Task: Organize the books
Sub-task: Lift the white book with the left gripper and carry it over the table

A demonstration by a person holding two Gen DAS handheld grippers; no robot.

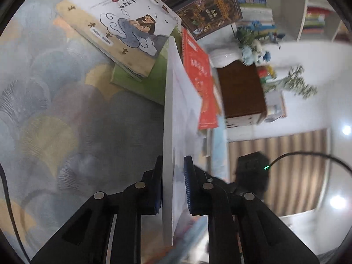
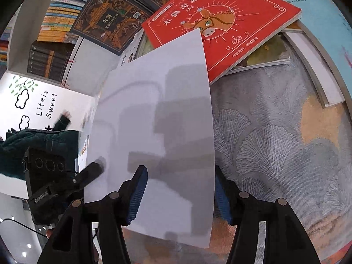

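Note:
My left gripper [image 1: 172, 165] is shut on a thin white book [image 1: 173, 110], which I see edge-on and held upright above the patterned cloth [image 1: 66, 110]. In the right wrist view the same white book [image 2: 154, 121] faces the camera with its blank cover. One of the left gripper's fingers [image 2: 92, 172] clamps its left edge. My right gripper [image 2: 180, 171] is open, its blue pads either side of the book's lower part and not pressing on it. A red book [image 2: 220, 22] lies behind, partly covered by the white one.
A cartoon-cover book [image 1: 123, 28] lies on a green book [image 1: 154, 81]. Dark ornate books [image 2: 105, 19] lean near a shelf of books [image 2: 61, 15]. A light blue book [image 2: 325, 33] is at the right. A person's dark green sleeve [image 2: 33, 140] shows at the left.

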